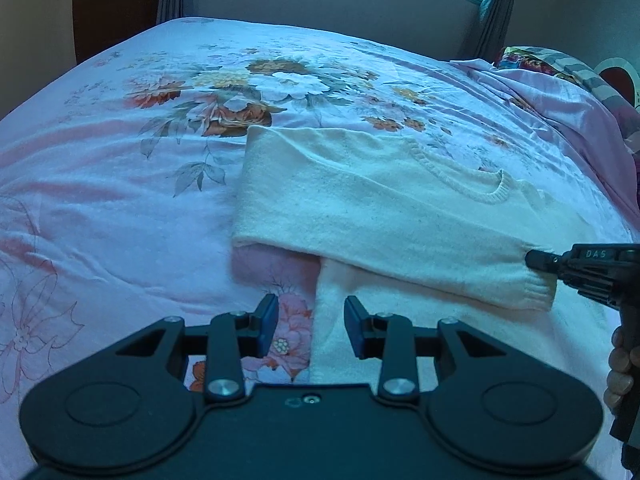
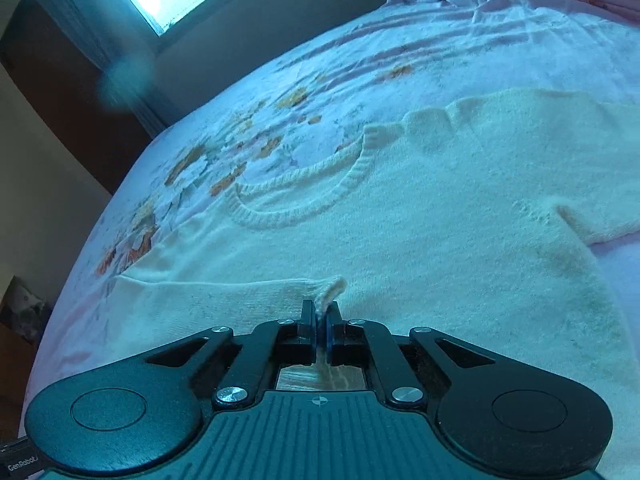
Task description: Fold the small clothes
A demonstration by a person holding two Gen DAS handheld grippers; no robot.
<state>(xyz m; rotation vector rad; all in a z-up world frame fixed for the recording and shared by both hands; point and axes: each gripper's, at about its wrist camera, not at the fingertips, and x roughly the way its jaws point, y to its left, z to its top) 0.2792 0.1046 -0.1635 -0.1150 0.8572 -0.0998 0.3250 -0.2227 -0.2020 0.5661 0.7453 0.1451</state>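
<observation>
The right gripper (image 2: 319, 322) pinches the cream sweater (image 1: 360, 208) at what appears to be the folded sleeve's cuff; beside its lower edge, the left gripper (image 1: 311, 322) hovers, fingers narrowly parted, empty.

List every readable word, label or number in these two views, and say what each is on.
"DAS": on the body of the right gripper, left wrist view.
"GenRobot": on a dark part at the lower left edge, right wrist view; cut off after that.
Nothing else is legible.

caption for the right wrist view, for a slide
Right gripper pinches the sweater's cuff on the floral bedsheet.
</observation>
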